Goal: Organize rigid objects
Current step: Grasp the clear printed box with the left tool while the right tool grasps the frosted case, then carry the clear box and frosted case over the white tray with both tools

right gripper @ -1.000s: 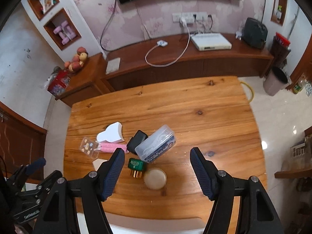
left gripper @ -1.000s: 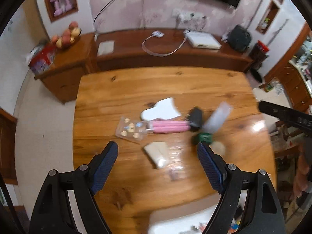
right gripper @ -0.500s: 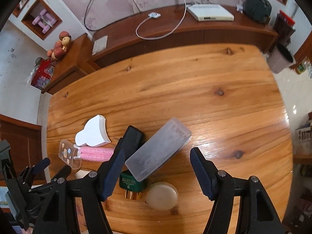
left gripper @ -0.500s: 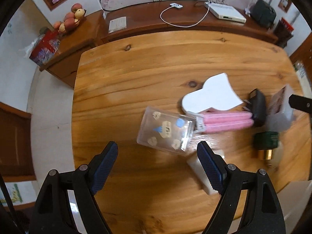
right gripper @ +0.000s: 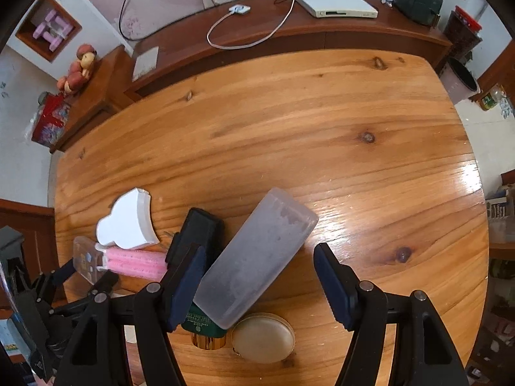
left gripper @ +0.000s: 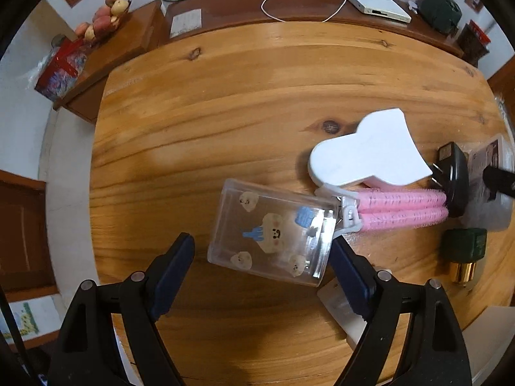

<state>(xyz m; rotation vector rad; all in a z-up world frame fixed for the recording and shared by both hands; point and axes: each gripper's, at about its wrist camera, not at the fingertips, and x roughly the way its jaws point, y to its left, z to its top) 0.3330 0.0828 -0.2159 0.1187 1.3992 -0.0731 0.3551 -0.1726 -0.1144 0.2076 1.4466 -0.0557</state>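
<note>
Below the left gripper point(left gripper: 262, 251), on the wooden worktop point(left gripper: 257, 96), a clear sticker-printed case point(left gripper: 273, 230) lies flat, its long axis running left to right and tilted slightly down to the right; the jaws stand open astride it, not touching. Touching its right end, pink rollers point(left gripper: 399, 207) stretch rightward to a black charger point(left gripper: 454, 180), with a white block point(left gripper: 370, 151) just behind. Under the right gripper point(right gripper: 257, 276), also open, a frosted box point(right gripper: 254, 257) lies diagonally, near-left to far-right. Both grippers have come down since a second ago, so the objects appear far larger and closer.
</note>
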